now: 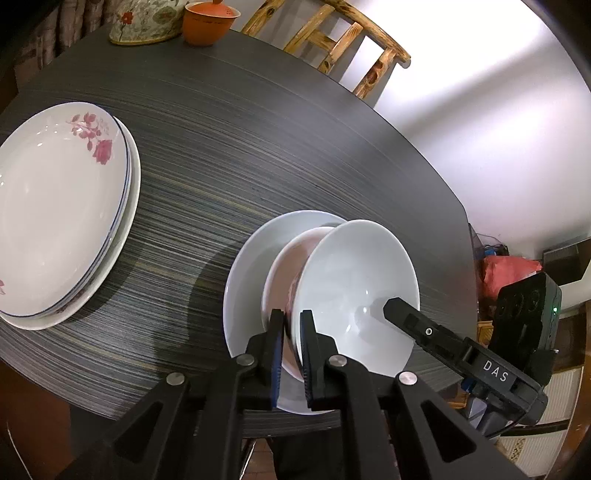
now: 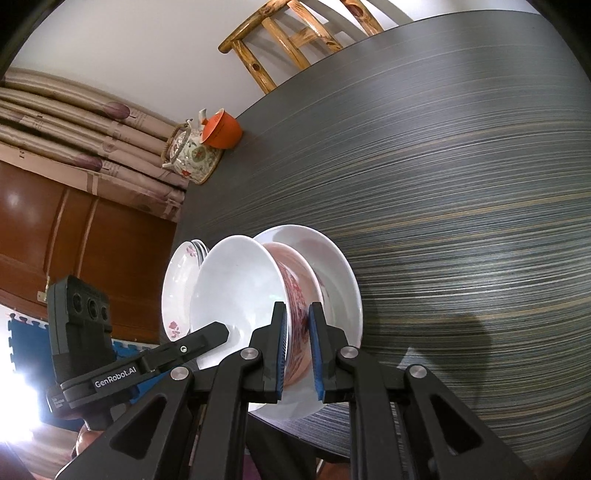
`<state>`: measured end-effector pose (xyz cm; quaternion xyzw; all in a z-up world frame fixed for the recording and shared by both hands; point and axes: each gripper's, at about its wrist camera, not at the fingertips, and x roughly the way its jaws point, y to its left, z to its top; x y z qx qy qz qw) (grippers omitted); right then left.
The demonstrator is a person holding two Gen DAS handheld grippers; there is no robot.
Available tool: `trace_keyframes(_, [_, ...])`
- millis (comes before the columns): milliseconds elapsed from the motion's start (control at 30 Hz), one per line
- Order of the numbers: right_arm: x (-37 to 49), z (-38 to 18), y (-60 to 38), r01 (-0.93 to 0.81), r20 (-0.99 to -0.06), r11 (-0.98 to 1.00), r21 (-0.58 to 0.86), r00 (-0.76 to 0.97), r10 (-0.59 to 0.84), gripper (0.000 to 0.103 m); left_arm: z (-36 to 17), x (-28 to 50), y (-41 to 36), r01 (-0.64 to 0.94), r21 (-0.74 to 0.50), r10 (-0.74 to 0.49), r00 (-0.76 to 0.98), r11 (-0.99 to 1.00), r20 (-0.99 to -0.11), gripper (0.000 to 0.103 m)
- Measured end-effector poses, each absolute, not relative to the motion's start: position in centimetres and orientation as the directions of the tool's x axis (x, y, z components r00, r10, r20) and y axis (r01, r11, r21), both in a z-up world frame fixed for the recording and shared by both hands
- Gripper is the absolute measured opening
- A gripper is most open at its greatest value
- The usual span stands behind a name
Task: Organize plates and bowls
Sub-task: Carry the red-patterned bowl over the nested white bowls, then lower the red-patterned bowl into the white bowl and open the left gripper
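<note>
A white bowl (image 1: pixel 354 291) sits nested in a red-patterned bowl (image 1: pixel 284 273), both on a plain white plate (image 1: pixel 247 273) near the table's front edge. My left gripper (image 1: pixel 291 332) is shut on the near rims of the two bowls. My right gripper (image 2: pixel 297 321) grips the rim of the same stack from the other side, its fingers around the red-patterned bowl (image 2: pixel 295 291) and the white bowl (image 2: pixel 236 291). The white plate (image 2: pixel 340 273) lies under them. A stack of flowered plates (image 1: pixel 59 210) lies at the left; it also shows in the right wrist view (image 2: pixel 177 291).
The dark striped round table (image 1: pixel 258 147) carries a flowered teapot (image 1: pixel 144 22) and an orange cup (image 1: pixel 208 22) at its far edge. A wooden chair (image 1: pixel 332 40) stands behind the table. The teapot (image 2: pixel 192 155) and cup (image 2: pixel 221 129) also show in the right wrist view.
</note>
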<state>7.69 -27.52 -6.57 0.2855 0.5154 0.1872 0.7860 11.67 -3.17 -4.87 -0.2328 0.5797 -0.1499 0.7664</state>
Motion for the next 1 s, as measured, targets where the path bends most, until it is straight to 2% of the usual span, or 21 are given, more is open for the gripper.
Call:
trace_keyframes(633, [7.83,-6.43,-27.65,0.001,-0.713,0.777,0.629,0.398,0.577,0.015,-4.53,11.68,-3.35,-0.019,-0.517,-0.495,0.26,0.856,-0.829,0.012])
trace_keyframes(800, [7.9,-5.85,-27.61,0.0,-0.721,0.79,0.612,0.411,0.558,0.021,-4.32,11.75,-3.11,-0.014,-0.509,-0.486,0.271,0.861,-0.831,0.015])
trace_keyframes(1000, [8.07,-6.01,-27.77,-0.001,-0.724,0.792,0.61,0.405,0.558,0.021,-4.14,11.61,-2.76,-0.019,-0.512,-0.487,0.278,0.859,-0.828,0.015])
